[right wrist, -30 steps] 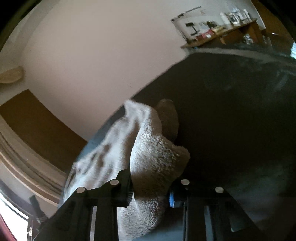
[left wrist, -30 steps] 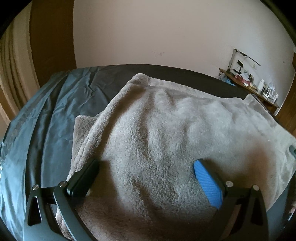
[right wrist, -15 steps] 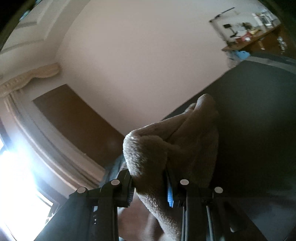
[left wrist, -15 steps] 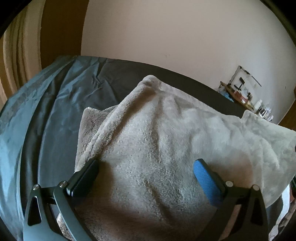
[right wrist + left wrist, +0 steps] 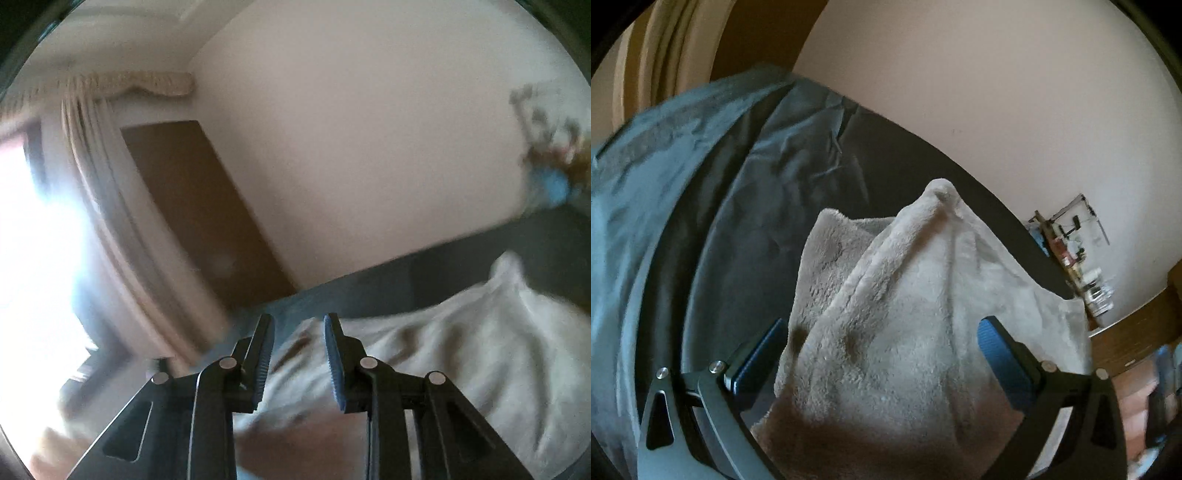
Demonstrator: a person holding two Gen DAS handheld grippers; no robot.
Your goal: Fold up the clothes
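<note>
Showing only rightward: curtain (image 5: 107, 206), door (image 5: 207, 206).

Left wrist cam: fisheye, mounted behind left gripper (image 5: 877, 354), looks fwd and steeply down along the fingers, very close over beige fleece cloth (image 5: 908, 332), which fills lower centre of frame. Dark bed cover (image 5: 746, 206) at left, pale wall (image 5: 979, 81) upper right, cluttered shelf (image 5: 1078, 254) at right edge. Horizon tilted.

Right wrist cam: fisheye, behind right gripper (image 5: 297, 354), faces nearly level, heavy blur. Cloth (image 5: 461, 332) lower right, curtain (image 5: 107, 158) and bright window (image 5: 33, 236) left.

Shared: cloth, bed cover, wall, shelf (image 5: 546, 147), brown panel (image 5: 199, 210).
</note>
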